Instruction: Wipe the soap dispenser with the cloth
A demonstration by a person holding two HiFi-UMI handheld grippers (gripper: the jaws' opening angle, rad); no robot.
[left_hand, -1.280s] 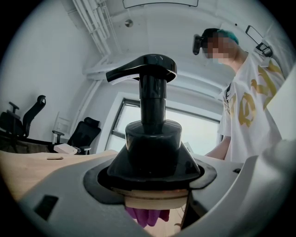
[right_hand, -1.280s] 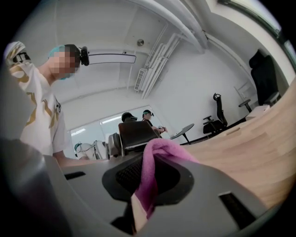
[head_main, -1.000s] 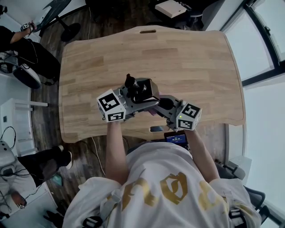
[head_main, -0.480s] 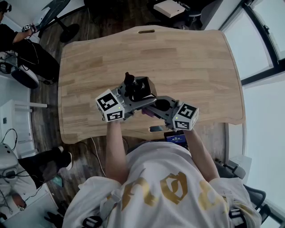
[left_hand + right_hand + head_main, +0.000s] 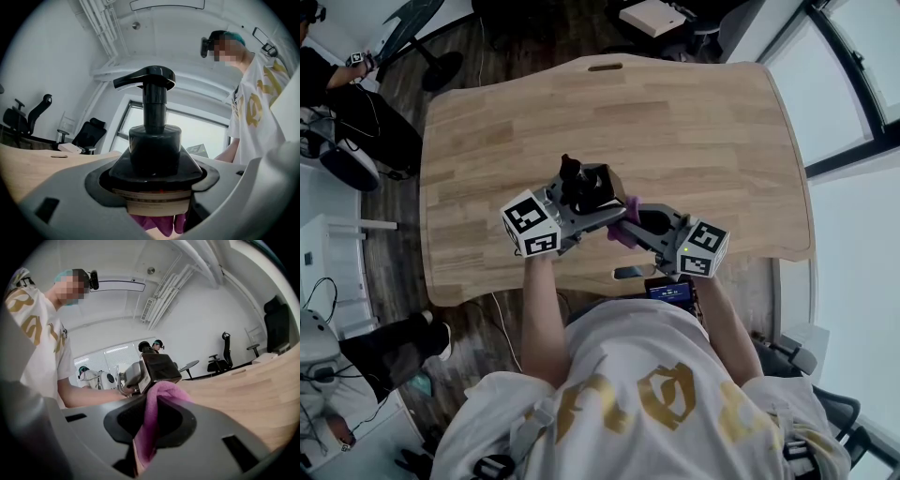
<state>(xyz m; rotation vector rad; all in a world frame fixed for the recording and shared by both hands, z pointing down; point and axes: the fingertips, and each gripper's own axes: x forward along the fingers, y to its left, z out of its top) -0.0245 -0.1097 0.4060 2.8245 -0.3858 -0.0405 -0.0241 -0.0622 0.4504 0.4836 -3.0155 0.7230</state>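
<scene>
The soap dispenser, a dark bottle with a black pump head, hangs above the wooden table, clamped at its shoulder by my left gripper. Its body shows as a dark block in the right gripper view. My right gripper is shut on a purple cloth. The cloth presses against the bottle's lower right side, and a fold of cloth shows under the bottle's base. Both fingertips of each gripper are hidden by what they hold.
A phone lies at the table's near edge below my right gripper. A person sits at the far left beside the table. Office chairs and a window stand beyond the table. A white box rests at the back.
My right gripper has shifted slightly right and the purple cloth now shows more clearly against the bottle's right side. The left gripper with the dispenser has barely moved.
</scene>
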